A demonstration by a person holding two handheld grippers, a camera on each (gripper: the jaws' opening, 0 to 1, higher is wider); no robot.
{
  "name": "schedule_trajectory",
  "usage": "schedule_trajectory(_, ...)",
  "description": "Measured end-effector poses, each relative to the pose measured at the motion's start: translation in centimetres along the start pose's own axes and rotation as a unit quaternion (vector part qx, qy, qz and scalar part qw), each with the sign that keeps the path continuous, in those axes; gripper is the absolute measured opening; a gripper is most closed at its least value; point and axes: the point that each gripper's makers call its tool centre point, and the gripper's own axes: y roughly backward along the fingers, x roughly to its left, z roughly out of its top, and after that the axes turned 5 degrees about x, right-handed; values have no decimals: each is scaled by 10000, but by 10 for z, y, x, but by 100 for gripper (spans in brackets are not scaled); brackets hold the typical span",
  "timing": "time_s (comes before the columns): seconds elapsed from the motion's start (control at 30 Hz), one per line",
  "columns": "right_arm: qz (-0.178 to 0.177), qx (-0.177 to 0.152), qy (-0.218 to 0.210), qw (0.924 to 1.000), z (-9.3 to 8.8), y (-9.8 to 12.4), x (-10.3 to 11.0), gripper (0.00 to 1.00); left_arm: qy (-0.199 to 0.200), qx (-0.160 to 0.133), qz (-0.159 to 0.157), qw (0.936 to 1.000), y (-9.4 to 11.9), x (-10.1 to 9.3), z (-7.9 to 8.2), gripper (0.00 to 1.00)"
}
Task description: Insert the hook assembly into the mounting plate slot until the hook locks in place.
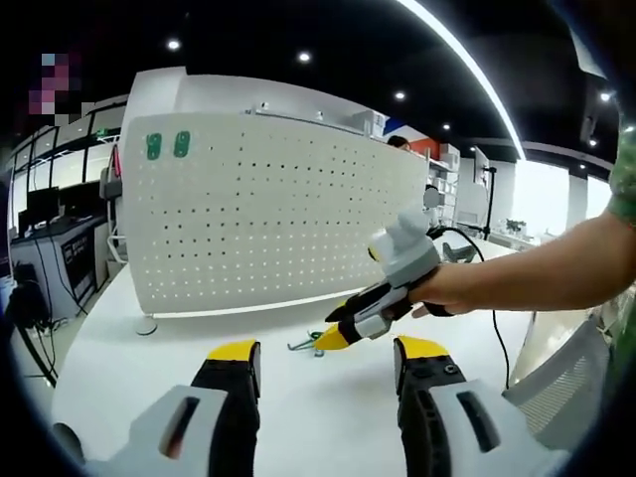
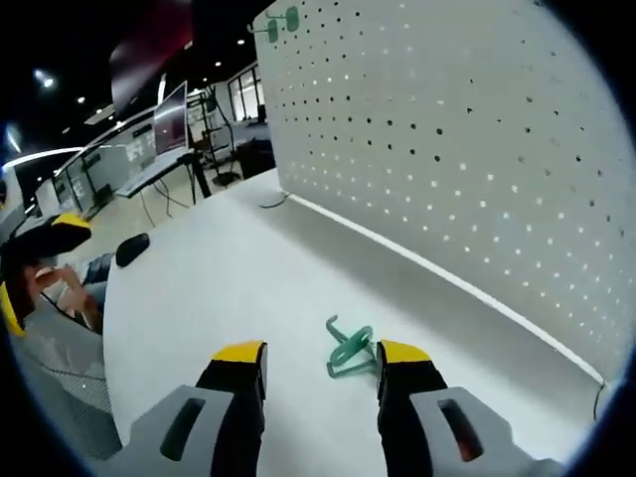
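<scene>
The left tongs (image 1: 326,360) stand wide apart and empty over the white worktop (image 1: 149,378), facing the upright pegboard (image 1: 268,219); the right tongs (image 1: 333,336) reach down beside the green hook (image 1: 304,344). In the right gripper view, the right tongs (image 2: 323,363) gape wide, with the green hook (image 2: 350,350) lying flat on the worktop (image 2: 219,288) between the tips, touching neither, near the pegboard (image 2: 447,149).

A small green hook (image 2: 350,351) lies flat on the white table, low centre of the right gripper view. The white perforated mounting plate (image 2: 467,149) stands upright behind, filling the upper right; two green pieces, possibly hooks (image 1: 167,145), sit near its top corner.
</scene>
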Motion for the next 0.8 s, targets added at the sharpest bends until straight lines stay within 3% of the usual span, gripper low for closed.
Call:
schedule_trajectory(0.37,169,298,748,9966,-11,-10,-11,45,45,74,47,10000,-2,1,-4,54)
schedule_trajectory(0.8,381,458,1437,9878,-11,-20,-16,42,88,163,125,9998,-3,3,-9,53)
